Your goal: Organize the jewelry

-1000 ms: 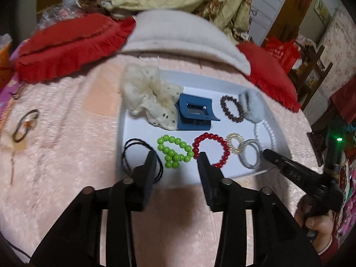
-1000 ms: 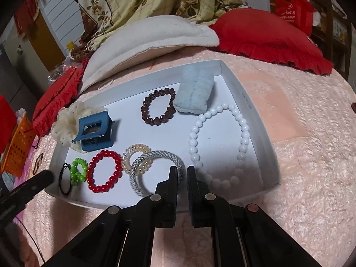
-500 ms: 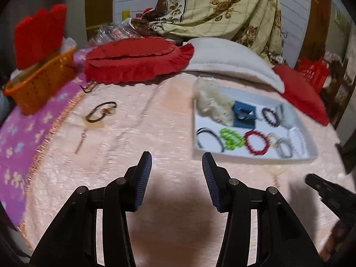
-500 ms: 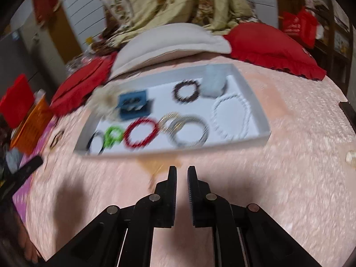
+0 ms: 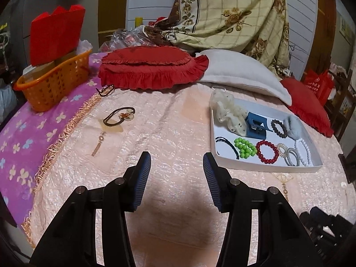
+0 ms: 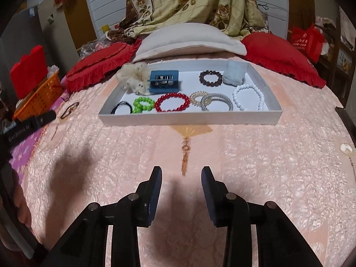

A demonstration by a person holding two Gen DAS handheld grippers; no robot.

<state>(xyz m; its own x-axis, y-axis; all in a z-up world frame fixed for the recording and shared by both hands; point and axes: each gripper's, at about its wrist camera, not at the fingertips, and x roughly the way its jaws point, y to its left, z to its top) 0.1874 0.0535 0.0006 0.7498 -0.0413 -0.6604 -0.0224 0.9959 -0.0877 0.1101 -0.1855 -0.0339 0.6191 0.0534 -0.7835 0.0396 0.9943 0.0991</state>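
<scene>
A white tray [image 6: 191, 117] [image 5: 267, 166] on the pink bedspread holds a cream scrunchie [image 6: 134, 77], blue claw clip [image 6: 164, 82], dark bead bracelet [image 6: 210, 78], pale blue band [image 6: 235, 75], black hair ties [image 6: 122, 107], green beads [image 6: 143, 104], red bracelet [image 6: 171, 102], coil bands [image 6: 210, 101] and white pearl bracelet [image 6: 248, 97]. A brown cord pendant [image 5: 120, 116] lies loose on the bed at left. My left gripper [image 5: 176, 162] is open and empty, left of the tray. My right gripper [image 6: 181, 178] is open and empty, well in front of the tray.
An orange basket [image 5: 53, 82] with a red box stands at the far left on a purple blanket [image 5: 20, 138]. Red cushions [image 5: 153, 66] and a white pillow [image 5: 242, 73] lie behind the tray. A small shell-like piece [image 6: 346, 148] lies at the right edge.
Both grippers have pulled back from the tray toward the near side of the bed. The left one swung left. The right gripper's jaws have opened from shut.
</scene>
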